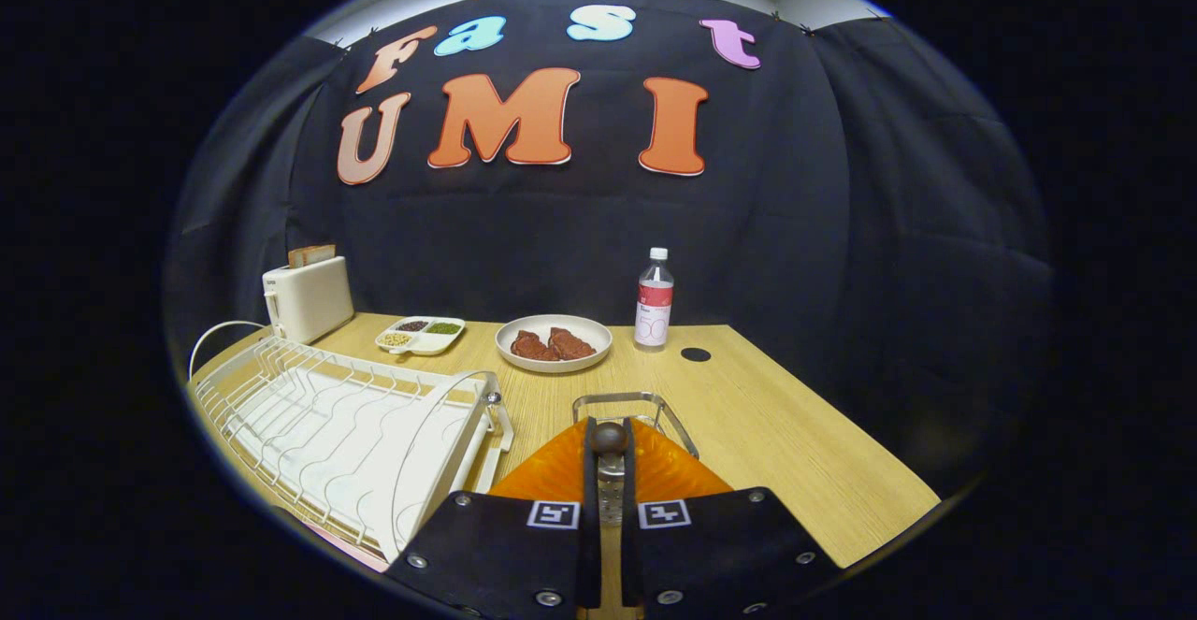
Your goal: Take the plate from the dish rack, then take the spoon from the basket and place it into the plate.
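The tongs point(610, 470), held low over a pale wood bench point(795, 442), are clenched on the stem of a spoon point(609, 459), both fingers pressing on its metal handle so that the dark rounded end stands just above the fingertips. Directly beyond the fingers, and partly hidden by them, sits an orange basket point(666, 470) with ribbed sides and a wire handle rising at its far rim; the spoon is upright over it, and whether its lower end is clear of the basket cannot be told.

Just to the left of the tongs lies a white wire dish rack point(309, 414), and a white plate point(435, 456) stands on edge in the end of the rack nearest the fingers.

Farther ahead, well beyond the basket, a shallow white bowl point(554, 358) holds two reddish-brown pieces of meat point(552, 344). Left of the bowl is a small divided tray point(423, 337) with dark, green and pale grains in separate compartments. Beyond the rack at the bench's far left corner stands a cream toaster point(309, 297) with a slice of bread point(311, 254) showing at the top. Right of the bowl a clear bottle point(654, 302) with a red label and white cap stands upright, and near it a round dark hole point(696, 354) marks the benchtop.
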Tool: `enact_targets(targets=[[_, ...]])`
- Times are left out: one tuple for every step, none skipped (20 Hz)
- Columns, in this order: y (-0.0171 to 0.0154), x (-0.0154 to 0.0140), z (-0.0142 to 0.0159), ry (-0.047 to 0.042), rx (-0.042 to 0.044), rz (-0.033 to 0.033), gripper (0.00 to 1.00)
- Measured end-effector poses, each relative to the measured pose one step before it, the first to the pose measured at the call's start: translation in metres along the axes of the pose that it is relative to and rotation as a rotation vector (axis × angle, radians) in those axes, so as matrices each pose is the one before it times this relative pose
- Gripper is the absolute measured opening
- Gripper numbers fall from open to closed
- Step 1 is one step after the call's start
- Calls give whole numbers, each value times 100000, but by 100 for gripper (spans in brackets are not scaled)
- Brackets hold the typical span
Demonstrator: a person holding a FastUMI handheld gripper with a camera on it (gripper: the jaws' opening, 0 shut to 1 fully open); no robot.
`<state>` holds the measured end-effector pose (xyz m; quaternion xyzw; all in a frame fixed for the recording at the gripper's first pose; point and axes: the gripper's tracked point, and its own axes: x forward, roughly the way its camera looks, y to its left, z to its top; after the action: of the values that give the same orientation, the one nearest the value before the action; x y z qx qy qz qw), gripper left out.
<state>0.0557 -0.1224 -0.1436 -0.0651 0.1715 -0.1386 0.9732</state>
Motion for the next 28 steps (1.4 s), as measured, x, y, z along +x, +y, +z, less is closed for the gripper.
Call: enact_targets(targets=[[-64, -310, 540, -977, 202, -153, 8], [-106, -391, 471, -540, 279, -392, 8], [-157, -574, 600, -1301, 225, -73, 8], [-2, -519, 803, -1847, -376, 395, 8], [-35, -635, 745, -1508, -330, 163, 8], [36, -592, 887, -1475, -420, 483, 8], [135, -609, 852, -1464, -32, 796, 8], [316, -822, 968, -1603, 209, 1372, 8], [437, -627, 903, -1388, 159, 1807, 9], [437, -646, 935, -1580, 133, 1943, 8], [455, -783, 718, -1061, -47, 1831, 8], [364, -582, 615, -1122, -106, 1366, 8], [347, -435, 799, -1358, -331, 1097, 8], [244, -526, 641, -838, -258, 948, 8], [212, -531, 517, -646, 36, 962, 8], [262, -504, 567, -578, 791, 978, 8], [262, -539, 415, -302, 1032, 966, 8], [265, -472, 451, -354, 579, 1201, 8], [250, -480, 454, -783, 140, 1023, 8], [276, -427, 381, -657, -261, 1052, 8], [323, -543, 320, -646, -171, 1235, 8], [528, -597, 291, -534, -235, 1559, 8], [464, -512, 236, -435, 78, 1562, 8], [502, -445, 109, -418, -210, 1780, 8], [524, -419, 135, -432, 37, 1696, 8], [655, -473, -16, -151, 37, 2015, 8], [670, -444, -48, -48, 369, 2008, 8], [678, -404, -35, -40, 458, 2052, 8]])
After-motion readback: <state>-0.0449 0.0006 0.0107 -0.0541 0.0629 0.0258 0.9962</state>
